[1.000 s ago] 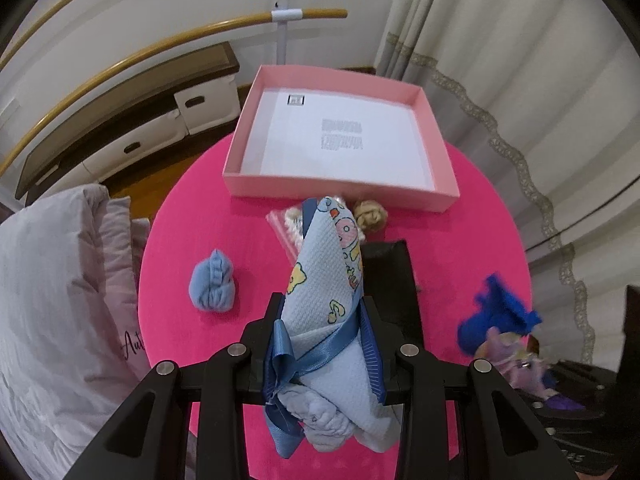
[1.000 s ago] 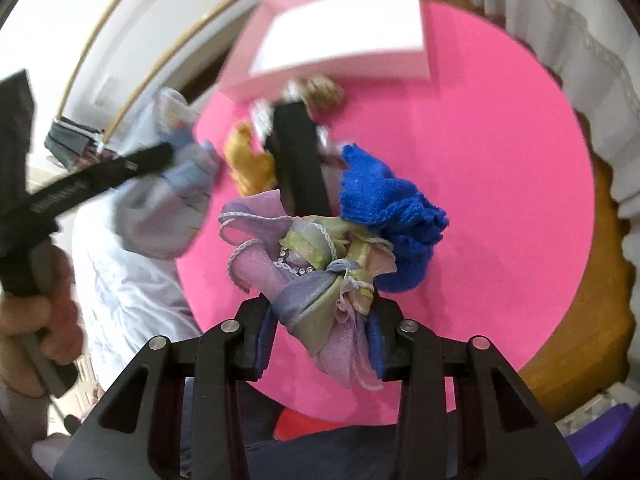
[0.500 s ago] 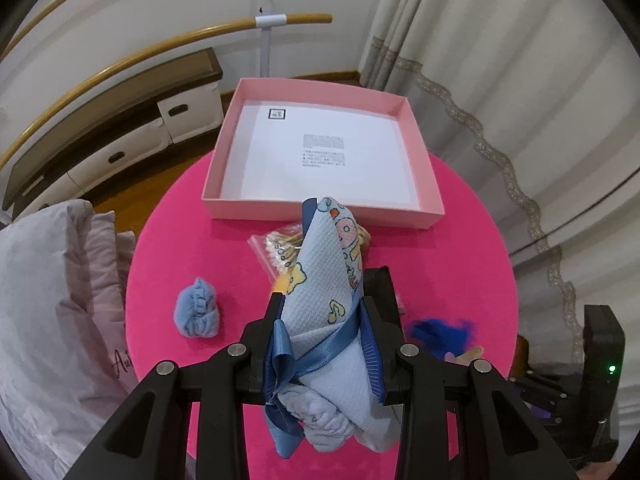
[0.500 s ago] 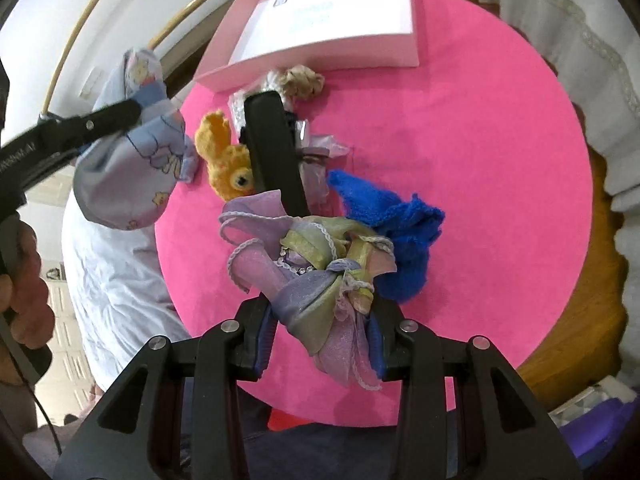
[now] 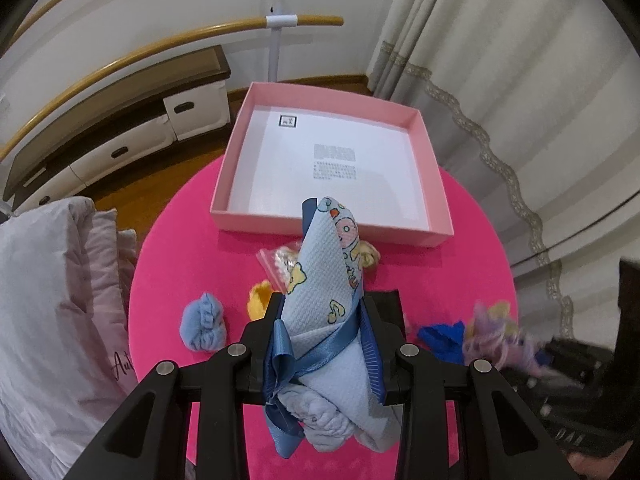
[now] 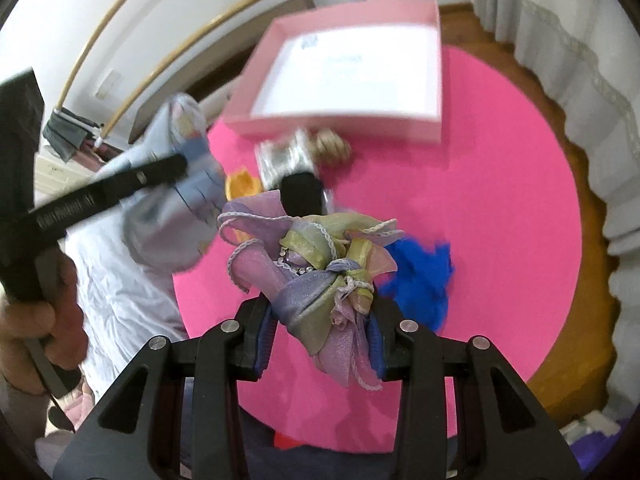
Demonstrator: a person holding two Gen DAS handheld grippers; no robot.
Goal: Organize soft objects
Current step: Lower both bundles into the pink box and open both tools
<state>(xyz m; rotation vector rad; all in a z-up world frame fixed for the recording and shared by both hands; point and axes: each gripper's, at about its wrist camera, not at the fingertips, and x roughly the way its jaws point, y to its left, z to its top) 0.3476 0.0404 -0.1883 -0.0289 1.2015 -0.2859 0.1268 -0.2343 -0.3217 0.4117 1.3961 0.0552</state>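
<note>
Left wrist view: left gripper (image 5: 322,332) clamps pale-blue printed cloth bundle (image 5: 326,280) above pink table (image 5: 460,280), near open pink box (image 5: 332,160).

Right wrist view: right gripper (image 6: 320,320) pinches pastel organza bow (image 6: 316,264) over table, blue knit piece (image 6: 424,276) just beside.

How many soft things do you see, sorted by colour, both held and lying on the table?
Light blue: 2, held bundle, small roll
Dark blue: 1, cloth
Pastel purple-green: 1, held bow
Yellow: 1, plush
Beige: 1, scrunchie
Total: 6
</note>
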